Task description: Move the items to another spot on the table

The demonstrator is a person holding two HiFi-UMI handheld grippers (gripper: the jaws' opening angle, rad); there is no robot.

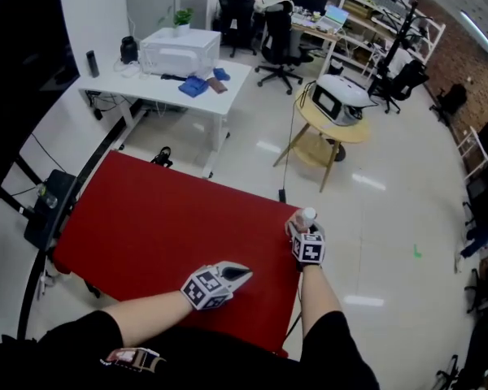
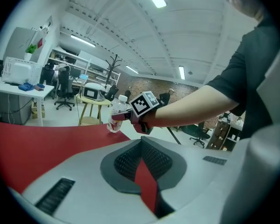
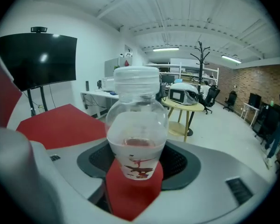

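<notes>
A clear plastic bottle (image 1: 307, 215) with a white cap and a red-printed label stands at the far right edge of the red table (image 1: 163, 218). My right gripper (image 1: 302, 224) is shut on it. In the right gripper view the bottle (image 3: 136, 134) fills the gap between the jaws of the right gripper (image 3: 135, 169). The left gripper view shows the bottle (image 2: 115, 115) held upright by the right gripper (image 2: 122, 119) over the table's (image 2: 37, 139) corner. Nearer me, my left gripper (image 1: 240, 273) is shut with nothing in it, low over the table's front part. Its jaws in the left gripper view (image 2: 142, 171) are pressed together.
Beyond the red table, a round wooden table (image 1: 333, 132) carries a white appliance. A white desk (image 1: 167, 84) with a white box stands at the back left, office chairs (image 1: 281, 47) behind it. A black screen (image 3: 37, 59) stands on the left. Shiny floor lies right of the table.
</notes>
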